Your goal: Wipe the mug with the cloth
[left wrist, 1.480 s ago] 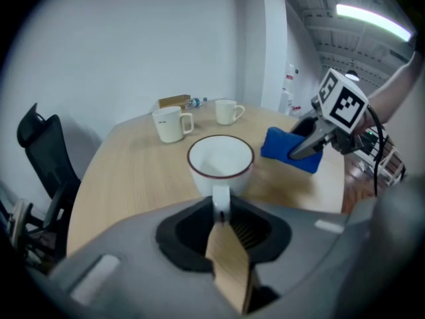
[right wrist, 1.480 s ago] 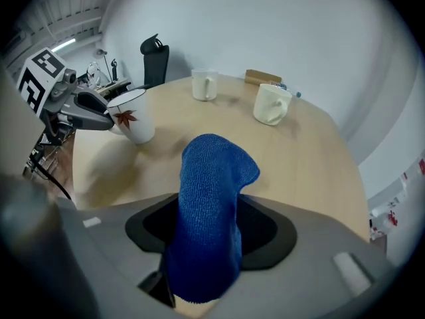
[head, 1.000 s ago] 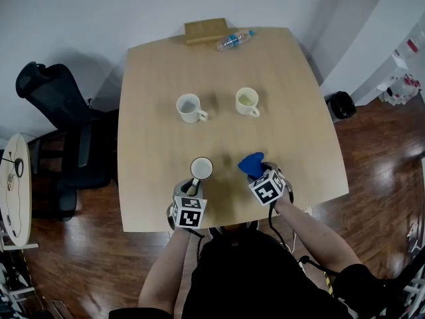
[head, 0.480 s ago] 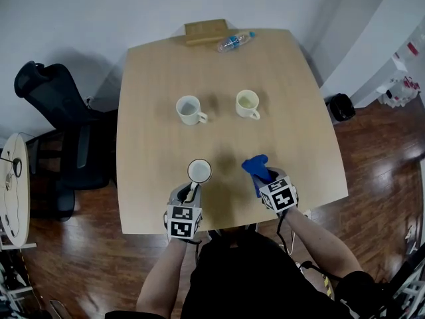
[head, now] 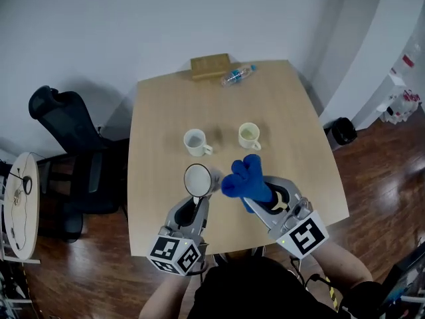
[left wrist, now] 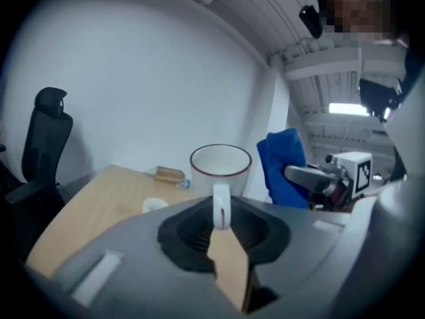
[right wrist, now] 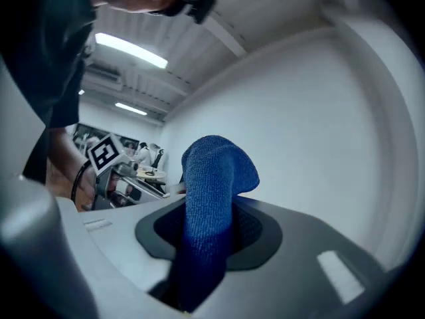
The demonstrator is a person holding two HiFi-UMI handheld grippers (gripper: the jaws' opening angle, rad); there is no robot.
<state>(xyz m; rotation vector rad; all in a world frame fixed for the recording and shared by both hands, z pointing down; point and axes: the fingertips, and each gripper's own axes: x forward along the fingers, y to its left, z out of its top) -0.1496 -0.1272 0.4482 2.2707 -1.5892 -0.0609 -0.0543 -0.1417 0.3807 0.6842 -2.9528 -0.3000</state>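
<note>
The white ceramic mug with a dark rim [head: 197, 179] sits upright just past my left gripper [head: 196, 201], whose fingers clench its handle, above the pale wooden surface [head: 292, 125]. My right gripper [head: 260, 203] has just been closing its fingers; they grasp the blue terry cloth [head: 244, 178], which bulges beyond their tips beside the mug.

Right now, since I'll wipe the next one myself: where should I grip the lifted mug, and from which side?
I'd take the mug by its handle, from the person's side. The handle sticks out toward the left gripper, whose jaws are shut across it, rim up; wall and rim are free for the cloth.
</note>
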